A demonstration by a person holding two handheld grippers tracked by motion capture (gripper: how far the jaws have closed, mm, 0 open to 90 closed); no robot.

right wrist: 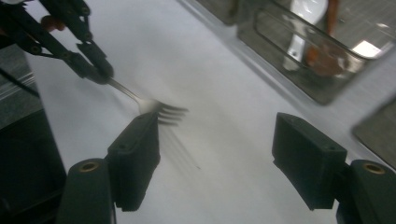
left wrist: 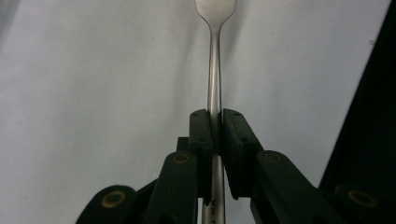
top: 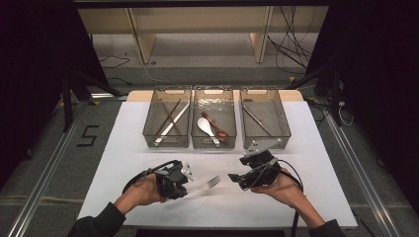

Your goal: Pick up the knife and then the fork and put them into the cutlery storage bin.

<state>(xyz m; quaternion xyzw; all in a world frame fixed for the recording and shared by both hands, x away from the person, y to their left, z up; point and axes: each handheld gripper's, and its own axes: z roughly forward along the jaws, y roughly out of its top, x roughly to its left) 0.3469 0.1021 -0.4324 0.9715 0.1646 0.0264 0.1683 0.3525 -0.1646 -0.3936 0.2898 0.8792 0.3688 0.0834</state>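
My left gripper [top: 186,187] is shut on the handle of a metal fork [top: 210,183], held just above the white table with its tines pointing right. In the left gripper view the black pads [left wrist: 201,133] clamp the fork's handle [left wrist: 214,70], and the fork's head runs out at the top edge. My right gripper [top: 236,178] faces the fork from the right, open and holding nothing. Seen from the right gripper view, the right gripper [right wrist: 222,156] stands wide, with the fork tines [right wrist: 166,112] just beyond its left jaw. The left gripper [right wrist: 95,63] holds the handle farther off.
Three clear bins stand side by side at the back of the table. The left bin [top: 148,129] holds chopsticks, the middle bin [top: 231,114] a white spoon [top: 205,126] and a brown spoon, and the right bin [top: 279,118] one dark stick. The white tabletop [top: 123,148] ends near both forearms.
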